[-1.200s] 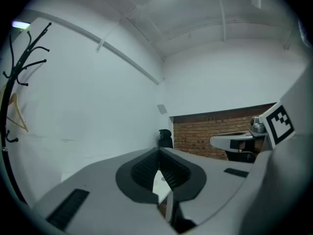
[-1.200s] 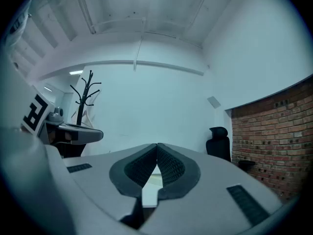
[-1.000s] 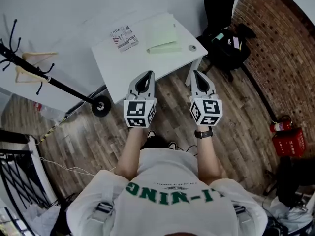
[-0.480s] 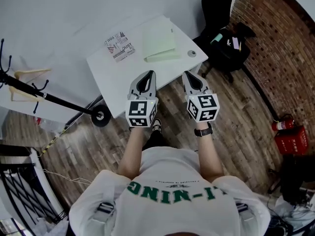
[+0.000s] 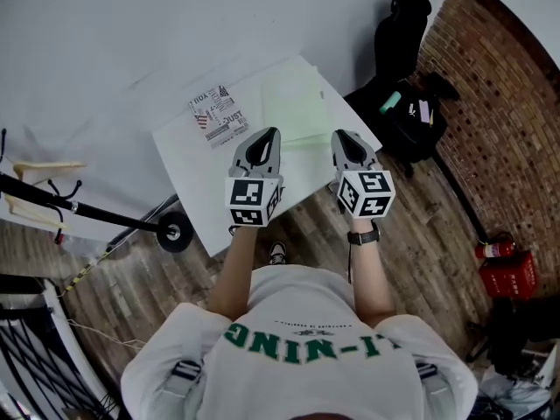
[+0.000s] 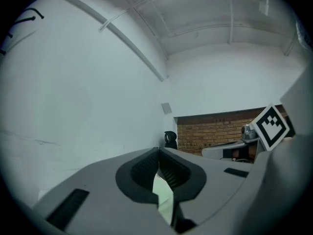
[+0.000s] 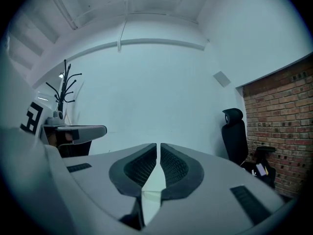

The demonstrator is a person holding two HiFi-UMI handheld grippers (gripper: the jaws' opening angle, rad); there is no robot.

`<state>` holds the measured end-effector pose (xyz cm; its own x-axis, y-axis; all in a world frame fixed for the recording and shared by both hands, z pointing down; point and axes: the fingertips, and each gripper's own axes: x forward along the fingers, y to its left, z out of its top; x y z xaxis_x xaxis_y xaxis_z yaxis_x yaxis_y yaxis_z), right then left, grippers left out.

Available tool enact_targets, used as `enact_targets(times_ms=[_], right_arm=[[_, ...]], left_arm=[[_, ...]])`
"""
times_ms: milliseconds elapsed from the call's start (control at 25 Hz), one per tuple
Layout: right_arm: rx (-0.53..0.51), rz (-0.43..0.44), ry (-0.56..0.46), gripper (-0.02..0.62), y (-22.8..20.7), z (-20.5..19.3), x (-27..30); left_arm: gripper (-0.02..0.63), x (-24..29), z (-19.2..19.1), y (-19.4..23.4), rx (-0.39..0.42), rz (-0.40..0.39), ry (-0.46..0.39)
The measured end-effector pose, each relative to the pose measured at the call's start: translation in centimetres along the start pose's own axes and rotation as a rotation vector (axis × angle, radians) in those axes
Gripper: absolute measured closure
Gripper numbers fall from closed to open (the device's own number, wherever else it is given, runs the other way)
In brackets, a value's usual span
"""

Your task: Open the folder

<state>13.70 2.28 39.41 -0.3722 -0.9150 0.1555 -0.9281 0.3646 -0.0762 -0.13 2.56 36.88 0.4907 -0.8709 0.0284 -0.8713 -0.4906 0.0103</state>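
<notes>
The person stood at the near edge of the white table (image 5: 188, 160) with both bare forearms stretched forward, side by side and roughly parallel. Each hand held its tool out over the tabletop, aimed almost level toward the white wall. A dark watch (image 5: 362, 235) sat on the right wrist. The left gripper (image 5: 269, 135) had its jaws brought together at the tips with nothing between them. The right gripper (image 5: 340, 136) matched it, its ribbed pads closed to a thin slit and holding nothing. The marker cubes faced back toward the person's chest.

The folder (image 5: 296, 101) lay flat on the far right part of the table, just ahead of both tools. It was a pale green rectangle, slightly skewed to the table's edges, with its cover down. Seen from above, the right gripper's tip came up to its near edge and the left gripper's tip sat by its near left corner; I could not tell whether either touched it. A printed sheet (image 5: 219, 116) lay just to the folder's left.
</notes>
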Motion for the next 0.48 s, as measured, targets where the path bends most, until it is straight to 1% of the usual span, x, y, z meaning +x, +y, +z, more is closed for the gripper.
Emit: enact_targets(times_ms=[240, 360, 480], right_arm=[[0.016, -0.025, 0.042, 0.557, -0.6, -1.2, 6.5], [0.031, -0.036, 0.069, 0.543, -1.1, -2.1, 9.0], [0.04, -0.033, 0.107, 0.543, -2.2, -3.1, 11.2]], left_arm=[[0.589, 4.1, -1.4, 4.3, -0.024, -0.038, 0.006], [0.589, 6.3, -2.7, 6.0, -0.036, -0.051, 0.038], [0.589, 8.2, -3.6, 7.3, -0.05, -0.049, 0.064]])
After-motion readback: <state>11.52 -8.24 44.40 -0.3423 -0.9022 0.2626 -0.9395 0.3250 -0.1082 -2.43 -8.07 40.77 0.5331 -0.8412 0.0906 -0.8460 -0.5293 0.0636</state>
